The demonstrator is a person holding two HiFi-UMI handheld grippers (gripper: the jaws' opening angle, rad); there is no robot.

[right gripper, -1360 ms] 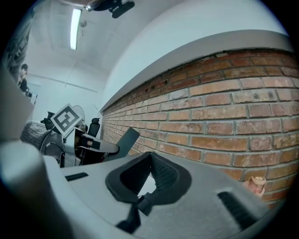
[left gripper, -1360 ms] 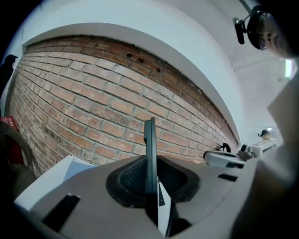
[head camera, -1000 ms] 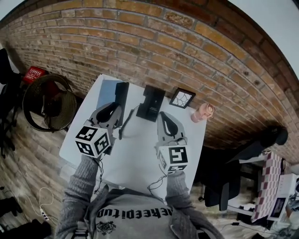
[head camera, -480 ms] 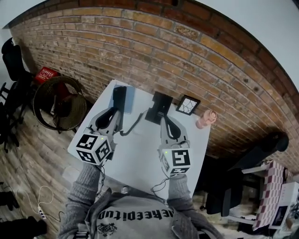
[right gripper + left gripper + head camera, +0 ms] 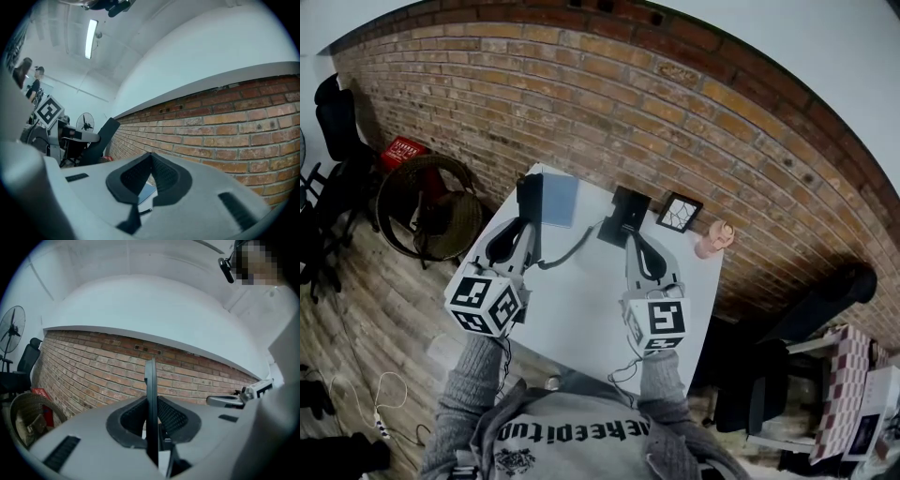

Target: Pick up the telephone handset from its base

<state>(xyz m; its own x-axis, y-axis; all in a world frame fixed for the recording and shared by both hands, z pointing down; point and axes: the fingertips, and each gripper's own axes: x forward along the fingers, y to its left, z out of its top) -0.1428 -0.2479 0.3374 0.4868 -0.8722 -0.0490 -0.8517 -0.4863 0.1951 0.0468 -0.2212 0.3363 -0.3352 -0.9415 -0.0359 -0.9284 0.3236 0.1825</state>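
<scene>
— Both grippers sit higher and nearer the brick wall (image 5: 694,103) than a second ago, and the handset (image 5: 528,195) rides up with the left one. Do we count it as lifted?

— We do. It hangs clear of the base (image 5: 625,208), which stands on the worktop (image 5: 581,314) off to its right. The left gripper (image 5: 152,427) has its jaws pinching the handset, which stands upright and edge-on between the pads.

— That narrow hold worries us. With the body gripped across its thin side, we judge it could pivot or slide out if we swing it quickly.

— Agreed. Then there is the cord (image 5: 572,249): it runs in a loose curve from the handset to the base. If we keep pulling away, we expect it to go taut and drag the base across the worktop.

— And the picture frame (image 5: 678,212) stands just beside the base, so a dragged base could knock it over.

— The right gripper (image 5: 151,168) cannot stop that as it is. Its jaws are pressed together on nothing, and it hovers near the base without touching it.
</scene>
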